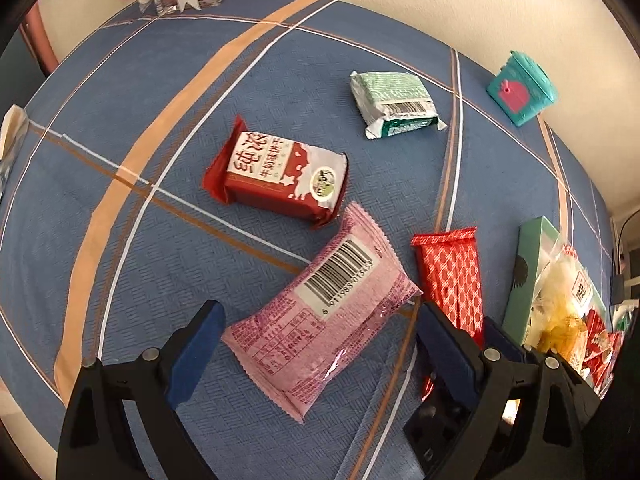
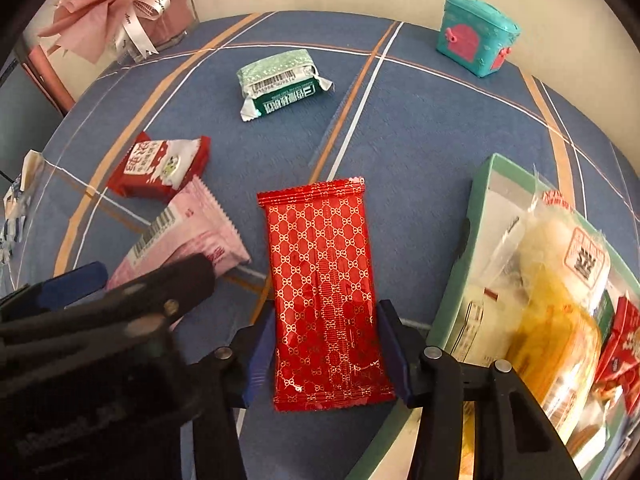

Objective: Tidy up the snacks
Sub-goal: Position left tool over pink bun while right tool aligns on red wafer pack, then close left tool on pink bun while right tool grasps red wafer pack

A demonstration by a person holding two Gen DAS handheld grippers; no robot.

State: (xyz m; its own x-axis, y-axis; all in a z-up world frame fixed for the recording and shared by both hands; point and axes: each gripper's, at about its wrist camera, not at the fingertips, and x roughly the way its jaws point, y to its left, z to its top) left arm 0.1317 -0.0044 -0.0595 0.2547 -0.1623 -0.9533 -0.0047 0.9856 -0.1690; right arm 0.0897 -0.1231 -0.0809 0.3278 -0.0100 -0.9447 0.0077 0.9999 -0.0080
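Pink snack packet (image 1: 320,312) lies on the table between the wide-open left hand-held gripper (image 1: 316,328), long axis toward one o'clock. Right hand-held gripper (image 2: 328,352) closes around the red packet (image 2: 324,292), pointing twelve; box (image 2: 480,208) at three.

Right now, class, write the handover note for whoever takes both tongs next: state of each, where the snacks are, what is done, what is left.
Right tongs: pads against both long edges of the red patterned packet, which lies flat on the cloth; not lifted.
Left tongs: open, straddling the pink packet, not gripping it.
Loose on the blue tablecloth: the red biscuit pack and the green packet.
Done: the green box on the right already holds several snacks.
Left: presumably box the red patterned packet, then the pink, then the two loose packs.
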